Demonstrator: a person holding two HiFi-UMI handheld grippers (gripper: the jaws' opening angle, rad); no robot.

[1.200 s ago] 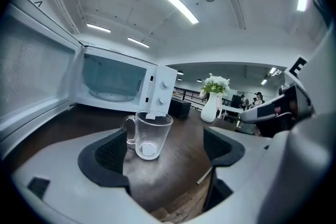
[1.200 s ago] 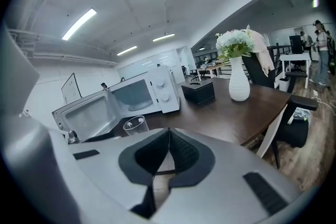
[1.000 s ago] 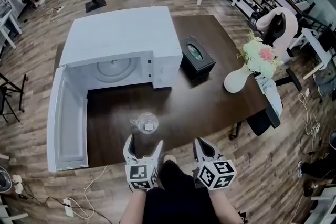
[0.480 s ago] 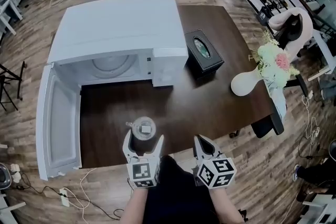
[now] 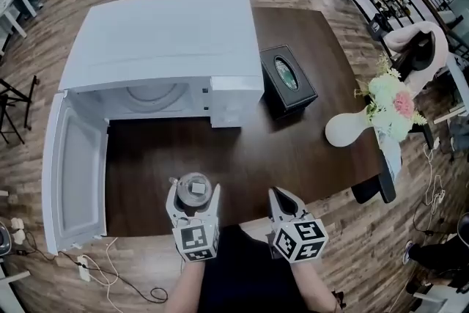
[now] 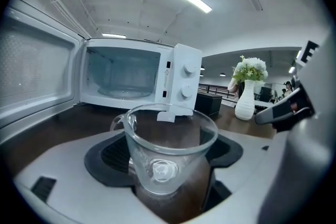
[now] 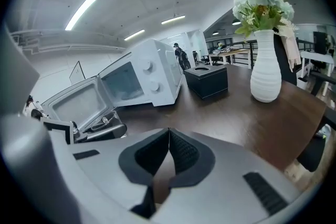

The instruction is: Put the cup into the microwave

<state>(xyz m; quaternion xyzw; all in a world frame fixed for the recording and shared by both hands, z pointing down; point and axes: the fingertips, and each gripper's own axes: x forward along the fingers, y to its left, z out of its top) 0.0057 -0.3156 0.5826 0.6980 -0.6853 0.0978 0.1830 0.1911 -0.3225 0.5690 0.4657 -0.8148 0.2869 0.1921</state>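
A clear glass cup [image 5: 193, 187] with a handle stands on the dark table near its front edge. My left gripper [image 5: 194, 190] is shut on it, one jaw against each side; in the left gripper view the cup [image 6: 170, 155] fills the gap between the dark pads [image 6: 107, 157]. The white microwave [image 5: 161, 33] stands behind it with its cavity [image 5: 154, 95] showing and its door [image 5: 69, 179] swung wide to the left. My right gripper [image 5: 277, 196] hovers at the table's front edge, to the right of the cup, shut with nothing in it [image 7: 168, 136].
A black tissue box [image 5: 287, 80] sits right of the microwave. A white vase [image 5: 344, 130] of flowers stands near the table's right edge. The open door overhangs the table's left side. Cables lie on the wooden floor at lower left.
My left gripper has moved forward until the cup sits deep between its jaws, and the jaws have narrowed onto it. The right gripper has hardly moved.
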